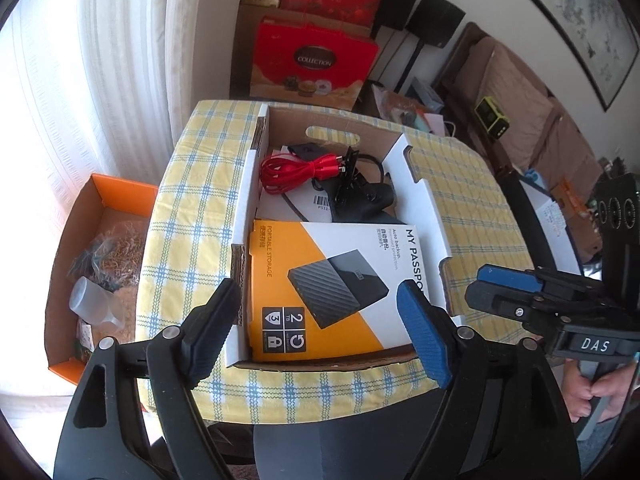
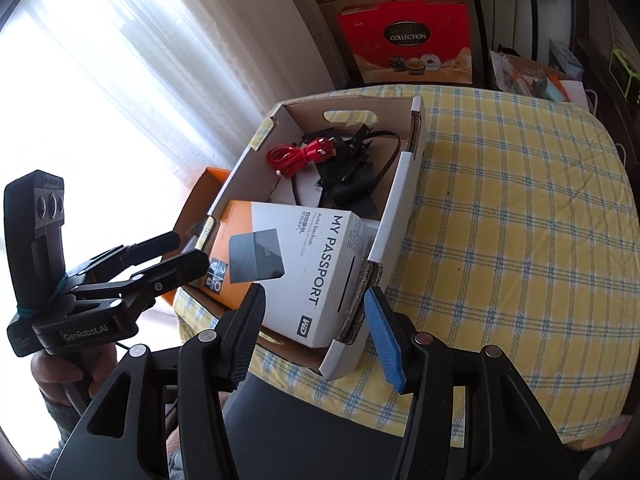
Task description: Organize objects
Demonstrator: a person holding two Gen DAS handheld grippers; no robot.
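An open cardboard tray point(image 1: 420, 184) point(image 2: 400, 200) sits on a table with a yellow plaid cloth point(image 1: 192, 220) point(image 2: 500, 240). Its near end holds an orange and white "My Passport" hard-drive box point(image 1: 340, 272) point(image 2: 304, 256). Behind that lie a coiled red cable point(image 1: 288, 172) point(image 2: 292, 156) and tangled black cables point(image 1: 360, 196) point(image 2: 352, 176). My left gripper point(image 1: 320, 286) point(image 2: 188, 248) hovers open over the tray's near left part, gripping nothing. My right gripper point(image 2: 314, 292) point(image 1: 492, 284) stands open above the tray's near right corner, its pads off the box.
An orange carton point(image 1: 120, 196) with a plastic cup point(image 1: 94, 304) and bagged bits stands below the table's left side by the curtain. Red gift boxes point(image 1: 312, 64) point(image 2: 404, 44) stack behind the table. A sofa point(image 1: 520, 100) lies at the right. A hand point(image 1: 592, 392) holds the right gripper's handle.
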